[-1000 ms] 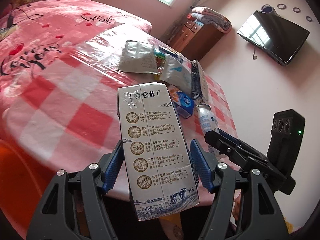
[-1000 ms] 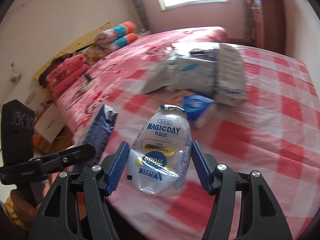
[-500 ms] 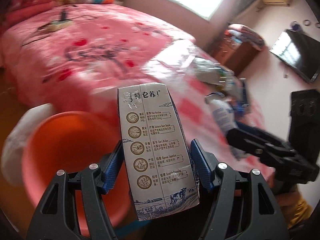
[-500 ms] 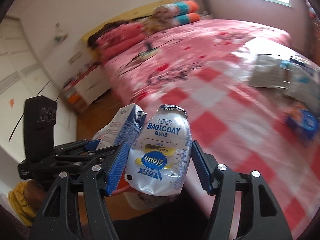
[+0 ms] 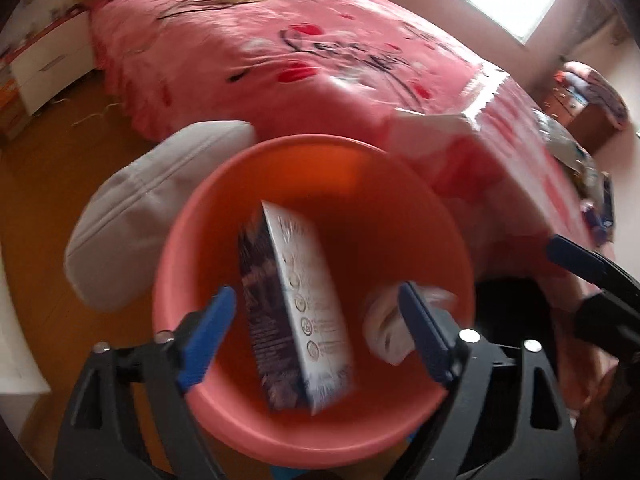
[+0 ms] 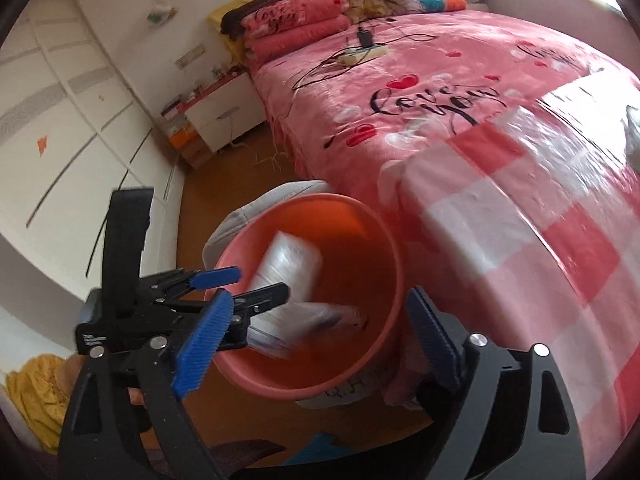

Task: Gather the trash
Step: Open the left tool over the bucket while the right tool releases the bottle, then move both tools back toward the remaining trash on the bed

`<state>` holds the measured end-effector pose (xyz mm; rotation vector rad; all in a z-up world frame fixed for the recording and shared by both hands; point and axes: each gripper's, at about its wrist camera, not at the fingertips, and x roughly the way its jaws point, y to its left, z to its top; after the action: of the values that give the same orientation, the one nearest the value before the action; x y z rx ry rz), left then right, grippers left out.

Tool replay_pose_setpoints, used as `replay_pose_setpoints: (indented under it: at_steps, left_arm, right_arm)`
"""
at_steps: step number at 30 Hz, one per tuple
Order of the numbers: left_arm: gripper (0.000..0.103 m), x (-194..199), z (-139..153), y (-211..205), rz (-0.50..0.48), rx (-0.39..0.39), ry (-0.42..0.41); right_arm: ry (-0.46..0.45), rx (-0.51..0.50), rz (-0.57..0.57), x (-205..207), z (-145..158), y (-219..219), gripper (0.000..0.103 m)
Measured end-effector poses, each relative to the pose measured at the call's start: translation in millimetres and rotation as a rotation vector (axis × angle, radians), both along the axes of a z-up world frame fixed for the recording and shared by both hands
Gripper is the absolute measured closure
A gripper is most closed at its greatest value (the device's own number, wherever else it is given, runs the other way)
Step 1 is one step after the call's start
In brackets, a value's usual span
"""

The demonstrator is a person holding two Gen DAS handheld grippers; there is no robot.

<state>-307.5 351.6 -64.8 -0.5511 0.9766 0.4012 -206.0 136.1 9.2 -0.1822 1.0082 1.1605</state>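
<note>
The left gripper (image 5: 316,316) is held directly above the orange-pink bin (image 5: 180,240), its jaws spread wide with nothing between them, so that whatever is let go lands inside and not on the floor. The right gripper (image 6: 316,332) is positioned over the same bin (image 6: 384,240) from the bed side, its jaws likewise apart and empty.

The bed (image 6: 460,92) with its pink cover fills the background, and a red-and-white checked cloth (image 6: 560,240) is spread over its near end; the bin is set close against that edge, presumably so that rubbish can be carried across with little travel. A grey cushion (image 5: 152,208) is seen just behind the bin.

Inside the bin, 2 pieces of trash are visible. The milk carton (image 5: 304,312), blurred, is tilted on end against the inner wall. The crumpled drink pouch (image 5: 384,320) lies beside it, partly hidden by a finger. More wrappers (image 5: 568,148) are left on the checked cloth, well apart from the bin, so the task is judged unfinished.
</note>
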Motion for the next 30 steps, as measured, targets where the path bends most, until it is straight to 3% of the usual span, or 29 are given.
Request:
replay_pose_setpoints:
  at_steps: [3,8,15,30]
  left_arm:
    - [0.015,-1,3,1,0.011,0.015,-0.017]
    - [0.012,7,18,-9,-0.021,0.076,-0.116]
    - [0.012,31,36,-49,-0.167,0.127,-0.188]
    - [0.012,78,71,-115,-0.338,0.239,-0.164]
  right_arm:
    - [-0.016,0.01,-0.067,8,3,-18,0.011]
    - [-0.058,0.037,-0.169,18,12,-48,0.009]
    - [-0.089,0.032,-0.247,26,14,-75,0.009]
    - [-0.113,0.057,-0.396,45,24,-134,0.008]
